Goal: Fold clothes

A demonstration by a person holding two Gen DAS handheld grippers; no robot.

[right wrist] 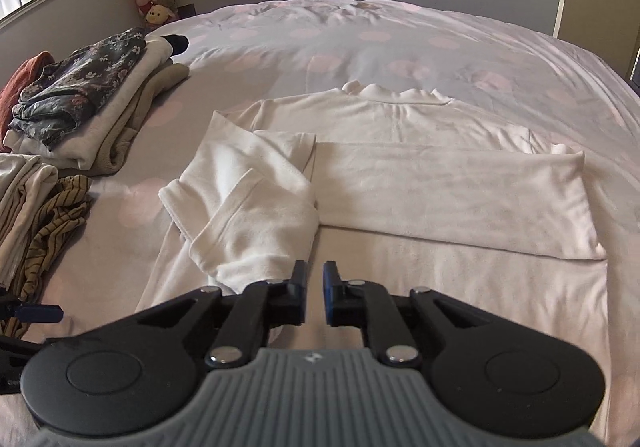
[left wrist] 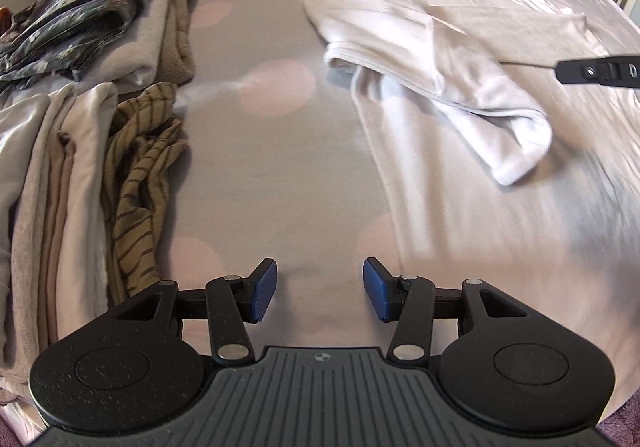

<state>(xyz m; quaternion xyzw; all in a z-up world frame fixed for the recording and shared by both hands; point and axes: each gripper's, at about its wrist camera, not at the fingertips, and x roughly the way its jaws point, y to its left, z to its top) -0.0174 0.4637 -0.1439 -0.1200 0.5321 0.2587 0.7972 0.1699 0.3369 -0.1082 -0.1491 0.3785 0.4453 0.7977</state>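
1. The white long-sleeved top (right wrist: 400, 175) lies flat on the dotted bedspread (right wrist: 320, 43), long axis crosswise, collar toward the far wall.
2. It is cream, soft, one sleeve folded across, the other crumpled.
3. Left gripper (left wrist: 320, 297) is spread, empty; right gripper (right wrist: 315, 293) has a narrow gap, pinching nothing.

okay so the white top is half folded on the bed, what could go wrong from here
1. The folded-in sleeve on the white top is bunched, not flat; folding over it would likely trap a lump.
2. The striped garment lies loose beside the folded piles, near the left gripper; a sweep that way could snag it.
3. The right gripper holds no cloth, its jaws nearly together; it may pinch the bedsheet along with the top.
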